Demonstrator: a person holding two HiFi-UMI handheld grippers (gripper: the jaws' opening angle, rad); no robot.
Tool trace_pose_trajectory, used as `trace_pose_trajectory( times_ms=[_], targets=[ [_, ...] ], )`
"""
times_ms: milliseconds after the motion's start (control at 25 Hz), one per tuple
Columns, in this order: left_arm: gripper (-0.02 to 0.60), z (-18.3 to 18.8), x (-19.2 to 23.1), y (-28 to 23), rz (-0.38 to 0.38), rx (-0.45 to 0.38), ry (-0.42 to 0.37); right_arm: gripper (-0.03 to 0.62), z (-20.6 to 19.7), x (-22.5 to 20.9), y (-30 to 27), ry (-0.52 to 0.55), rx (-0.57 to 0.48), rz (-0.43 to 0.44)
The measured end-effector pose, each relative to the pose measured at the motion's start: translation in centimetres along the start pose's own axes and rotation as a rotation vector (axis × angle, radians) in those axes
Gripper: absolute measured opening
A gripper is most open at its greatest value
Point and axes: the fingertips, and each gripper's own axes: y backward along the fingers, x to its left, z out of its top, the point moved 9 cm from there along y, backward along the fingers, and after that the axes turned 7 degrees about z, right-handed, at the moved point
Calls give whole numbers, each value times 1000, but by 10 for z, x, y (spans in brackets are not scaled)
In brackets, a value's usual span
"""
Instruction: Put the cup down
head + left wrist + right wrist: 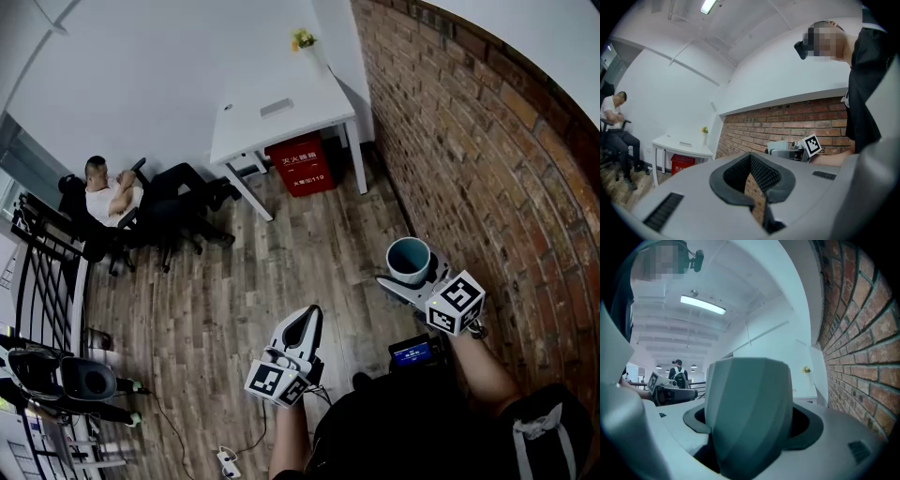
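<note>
So here's where we're at: our right gripper [412,281] has its jaws clamped on the teal faceted cup [409,259], one jaw on each side of the body. The cup is upright with its open mouth facing up, and it hangs in the air over the wooden plank floor [281,272], close to the red brick wall [469,150]. It isn't resting on anything. In the right gripper view, the cup [747,399] fills the middle of the frame, sitting snug in the dark pads of the right gripper [747,432], with the brick wall [862,333] running along its right.

Our left gripper [308,321] is lower and to the left of the cup, well apart from it. Its jaws are together at the tips and hold nothing. The left gripper view shows this clearly: the left gripper [751,161] has its ribbed pads meeting in a point, with only a sliver of brick showing behind them.

Further off there's a white table [281,112] against the white wall. A red box [302,164] sits under it, and a small vase of yellow flowers [303,40] is at its far corner. Over on the left, a seated person [108,199] leans back in a black office chair [159,230].
</note>
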Motion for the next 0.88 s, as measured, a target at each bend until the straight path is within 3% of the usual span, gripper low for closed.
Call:
trace_pose_trajectory(
  times_ms=[880],
  targets=[
    [8, -13, 14, -73, 85, 5, 9, 399, -9, -85, -16, -16, 26, 61]
  ],
)
